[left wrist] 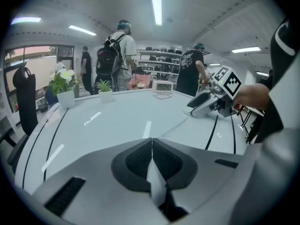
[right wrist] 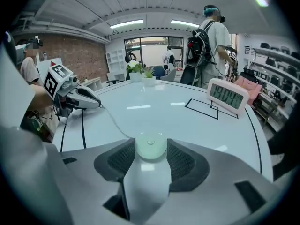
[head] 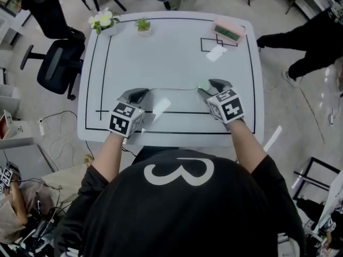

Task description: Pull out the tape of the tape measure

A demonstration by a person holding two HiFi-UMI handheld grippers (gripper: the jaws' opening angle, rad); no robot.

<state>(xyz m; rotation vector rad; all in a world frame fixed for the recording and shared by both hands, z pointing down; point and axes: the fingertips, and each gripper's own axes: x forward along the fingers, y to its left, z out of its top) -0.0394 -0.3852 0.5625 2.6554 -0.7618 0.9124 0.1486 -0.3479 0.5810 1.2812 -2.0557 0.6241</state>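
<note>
Left hand-held gripper (head: 142, 95) tight on the tape (head: 174, 89); right hand-held gripper (head: 210, 85) tight around the pale tape measure (right wrist: 150, 147)

We look steeply down from the head onto the white table (head: 171, 63). Our left gripper (left wrist: 151, 144) camera, low and close, faces across it (right gripper (left wrist: 192, 110) at two o'clock); the right one sees the left at ten.

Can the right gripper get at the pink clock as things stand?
Likely not to grasp: the right gripper is shut on the tape measure, its tape held by the left gripper. The table toward the clock looks free.
</note>
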